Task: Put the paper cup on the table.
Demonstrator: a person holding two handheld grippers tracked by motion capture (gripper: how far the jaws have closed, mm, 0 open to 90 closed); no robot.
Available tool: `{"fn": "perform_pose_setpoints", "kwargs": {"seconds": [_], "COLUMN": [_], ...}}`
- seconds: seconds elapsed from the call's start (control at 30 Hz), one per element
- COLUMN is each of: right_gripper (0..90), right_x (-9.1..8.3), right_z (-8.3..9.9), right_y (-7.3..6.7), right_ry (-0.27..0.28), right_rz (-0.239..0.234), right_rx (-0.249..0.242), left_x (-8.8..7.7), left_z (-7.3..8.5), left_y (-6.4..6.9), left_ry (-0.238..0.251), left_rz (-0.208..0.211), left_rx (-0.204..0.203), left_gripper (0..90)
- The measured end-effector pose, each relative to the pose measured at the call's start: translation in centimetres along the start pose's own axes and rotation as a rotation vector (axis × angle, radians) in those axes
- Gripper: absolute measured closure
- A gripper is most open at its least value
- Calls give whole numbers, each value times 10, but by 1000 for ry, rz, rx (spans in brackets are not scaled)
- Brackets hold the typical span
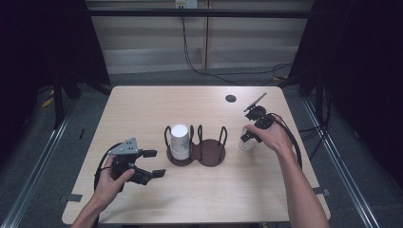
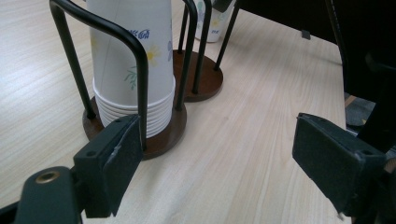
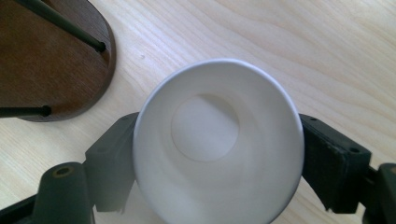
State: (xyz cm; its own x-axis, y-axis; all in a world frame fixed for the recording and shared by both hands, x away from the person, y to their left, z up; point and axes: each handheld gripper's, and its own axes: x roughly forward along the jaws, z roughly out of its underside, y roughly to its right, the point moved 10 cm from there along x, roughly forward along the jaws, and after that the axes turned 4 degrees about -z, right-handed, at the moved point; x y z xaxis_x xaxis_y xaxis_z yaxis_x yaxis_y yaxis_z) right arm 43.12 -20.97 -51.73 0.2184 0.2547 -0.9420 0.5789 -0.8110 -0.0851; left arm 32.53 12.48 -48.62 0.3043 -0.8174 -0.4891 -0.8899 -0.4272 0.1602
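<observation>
- Nearest you, your left tongs (image 1: 153, 164) hang released over the surface (image 1: 142, 104), jaws spread with nothing between them. From the left gripper view they face the cup holder (image 2: 159, 137), probably parked there ready to steady it.
- Just beyond, the stack of paper cups (image 1: 180, 141) sits upside down in the holder's left ring, its black wire hoops (image 2: 135, 60) keeping the stack upright. The right ring is bare.
- Out to the right, your right tongs (image 1: 248, 137) straddle a single paper cup (image 3: 219, 149) standing mouth-up on the surface, just beside the holder's bare base (image 3: 51, 60).
- That cup sits between the jaws, rim overlapping both pads; I can't tell whether they press it or have let go. It looks set down upright, ready for use.
</observation>
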Motion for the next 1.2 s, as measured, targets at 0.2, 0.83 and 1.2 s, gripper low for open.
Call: {"fn": "perform_pose_setpoints", "kwargs": {"seconds": [0.2,0.83,1.2], "right_gripper": [170,145,146], "right_x": [1,-4,-17], "right_z": [-3,-11,-25], "right_y": [-3,-5,-7], "right_ry": [30,158,328], "right_rz": [-15,-46,-28], "right_rx": [7,60,79], "left_x": [-1,-1,-2], "left_z": [-4,-2,-2], "left_y": [4,2,1], "left_ry": [11,1,0], "left_rz": [13,8,-3], "left_rx": [8,7,2], "left_gripper": [159,159,159]}}
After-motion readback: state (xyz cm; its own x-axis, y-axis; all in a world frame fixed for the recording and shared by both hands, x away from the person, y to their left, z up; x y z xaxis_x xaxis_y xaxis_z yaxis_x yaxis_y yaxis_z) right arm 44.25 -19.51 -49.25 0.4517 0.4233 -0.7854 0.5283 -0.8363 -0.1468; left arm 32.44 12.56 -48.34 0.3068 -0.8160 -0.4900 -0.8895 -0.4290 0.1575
